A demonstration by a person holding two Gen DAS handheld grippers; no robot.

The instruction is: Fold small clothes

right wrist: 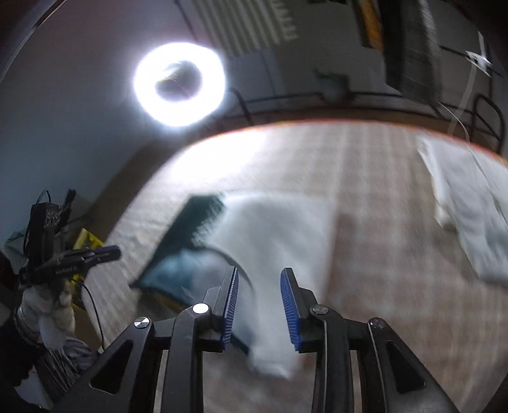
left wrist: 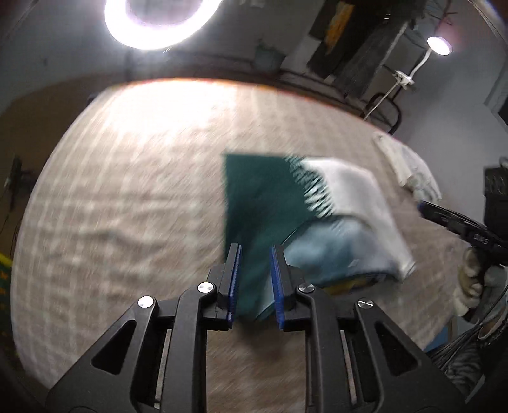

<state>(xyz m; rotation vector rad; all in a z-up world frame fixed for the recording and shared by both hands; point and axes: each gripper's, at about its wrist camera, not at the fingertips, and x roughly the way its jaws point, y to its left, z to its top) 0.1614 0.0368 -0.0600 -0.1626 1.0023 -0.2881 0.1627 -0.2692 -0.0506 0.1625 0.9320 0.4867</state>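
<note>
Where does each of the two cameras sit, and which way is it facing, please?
Left wrist: rides the left claw, facing forward over the table at the garment; the other gloved hand shows at right.
Right wrist: rides the right claw, facing the garment from its other side; the left gloved hand shows.
Shared: garment, table, ring light, white cloth.

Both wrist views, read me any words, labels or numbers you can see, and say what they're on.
Nothing reads for certain.
White lettering on the right gripper body in the left wrist view: too blurred.
Pale print on the left gripper body in the right wrist view: too small and blurred.
Folded garment: no text visible.
</note>
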